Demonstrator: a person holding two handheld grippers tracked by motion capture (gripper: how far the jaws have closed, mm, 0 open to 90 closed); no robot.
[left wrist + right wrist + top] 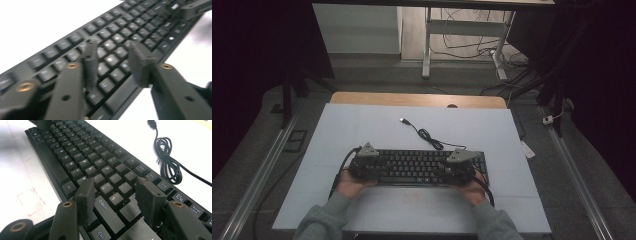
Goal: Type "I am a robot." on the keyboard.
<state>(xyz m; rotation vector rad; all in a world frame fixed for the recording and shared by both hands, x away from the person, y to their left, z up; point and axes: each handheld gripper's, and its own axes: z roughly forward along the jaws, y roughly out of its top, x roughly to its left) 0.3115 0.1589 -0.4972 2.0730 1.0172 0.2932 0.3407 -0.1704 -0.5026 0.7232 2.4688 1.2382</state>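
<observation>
A black keyboard (417, 166) lies flat near the middle of the white table (362, 125), a little toward the near edge, its long side running left to right. The left gripper (368, 161) hangs over the keyboard's left end and the right gripper (458, 164) over its right end, each held in a hand coming in from the near edge, with grey sleeves (319, 220) behind them. In the left gripper view the fingers (91, 63) are spread, with several keys showing in the gap between them, and hover just above the keys; whether the tips touch any key cannot be told, and the picture is somewhat blurred. In the right gripper view the fingers (86, 196) are likewise spread, poised above the rows beside the Shift key (106, 211), pinching nothing. The keyboard's black cable (428, 136) runs from its far edge, gathers in a loose coil just beyond the keyboard toward the right, and ends in a plug (403, 120) lying on the table farther off. Past the table's far edge a wooden strip (417, 99) shows, and beyond it the floor with a white desk frame (462, 35) and loose wires.
</observation>
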